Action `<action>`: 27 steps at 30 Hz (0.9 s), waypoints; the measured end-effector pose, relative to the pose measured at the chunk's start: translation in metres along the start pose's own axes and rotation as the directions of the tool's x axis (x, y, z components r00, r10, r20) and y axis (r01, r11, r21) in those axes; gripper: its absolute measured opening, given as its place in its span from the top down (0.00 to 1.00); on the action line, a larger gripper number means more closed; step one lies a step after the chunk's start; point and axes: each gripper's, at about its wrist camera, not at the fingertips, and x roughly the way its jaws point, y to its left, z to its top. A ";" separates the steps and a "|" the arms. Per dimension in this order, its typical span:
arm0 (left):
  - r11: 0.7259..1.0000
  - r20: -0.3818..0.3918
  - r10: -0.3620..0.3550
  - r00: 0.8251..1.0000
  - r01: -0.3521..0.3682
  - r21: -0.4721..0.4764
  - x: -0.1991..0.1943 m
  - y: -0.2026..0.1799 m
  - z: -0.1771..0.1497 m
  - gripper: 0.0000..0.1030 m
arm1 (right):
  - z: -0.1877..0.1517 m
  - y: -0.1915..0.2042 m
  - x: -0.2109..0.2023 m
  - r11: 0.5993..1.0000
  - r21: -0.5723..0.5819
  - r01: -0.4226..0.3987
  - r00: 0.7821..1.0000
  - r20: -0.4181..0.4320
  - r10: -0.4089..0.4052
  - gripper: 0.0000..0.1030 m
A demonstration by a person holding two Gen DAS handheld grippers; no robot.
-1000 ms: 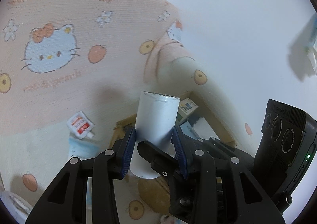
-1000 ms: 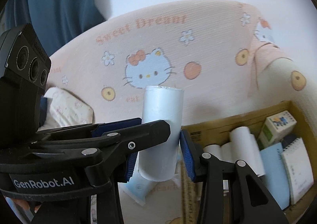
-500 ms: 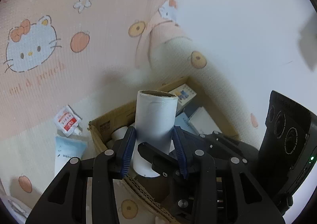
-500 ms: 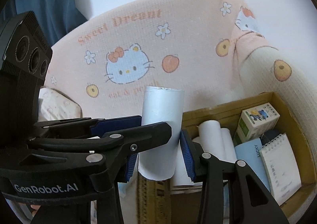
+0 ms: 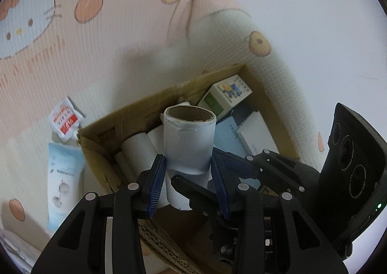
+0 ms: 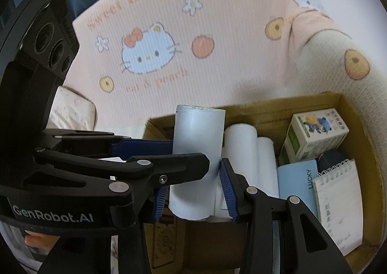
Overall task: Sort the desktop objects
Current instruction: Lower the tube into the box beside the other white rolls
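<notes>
Both grippers, left gripper (image 5: 189,182) and right gripper (image 6: 193,191), pinch one upright roll (image 5: 188,140), its long axis pointing to 12 o'clock, directly over the box (image 6: 358,114) with rolls lying inside.

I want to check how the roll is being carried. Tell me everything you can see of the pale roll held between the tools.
The pale roll is a light blue-white cylinder wound on a brown cardboard core, whose hollow top end shows. It stands roughly upright, its outer sheet loose and ragged at the bottom. Both the left tool and the right tool clamp its lower part with blue pads, holding it over the cardboard box, above similar white rolls.
</notes>
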 end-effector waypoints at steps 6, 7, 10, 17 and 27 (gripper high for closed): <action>0.999 -0.016 0.041 0.999 -0.041 -0.004 0.010 0.002 0.001 0.59 | 0.001 -0.005 0.014 1.000 -0.018 0.001 0.998 -0.056 -0.002 0.63; 0.999 -0.018 0.045 0.999 -0.045 -0.005 0.011 0.002 0.002 0.59 | 0.001 -0.004 0.015 1.000 -0.030 0.003 0.998 -0.060 -0.005 0.63; 0.999 -0.028 0.034 0.999 -0.034 -0.031 0.012 0.008 0.005 0.59 | 0.001 -0.004 0.017 0.999 -0.048 0.003 0.997 -0.072 -0.006 0.63; 0.988 -0.087 0.006 0.996 -0.020 -0.150 0.022 0.026 0.015 0.59 | 0.003 -0.003 0.016 0.996 -0.085 -0.008 0.996 -0.094 0.000 0.63; 0.970 -0.171 0.066 0.983 -0.103 -0.222 0.029 0.024 0.021 0.59 | 0.001 -0.007 0.012 0.997 -0.075 0.008 0.995 -0.094 -0.015 0.63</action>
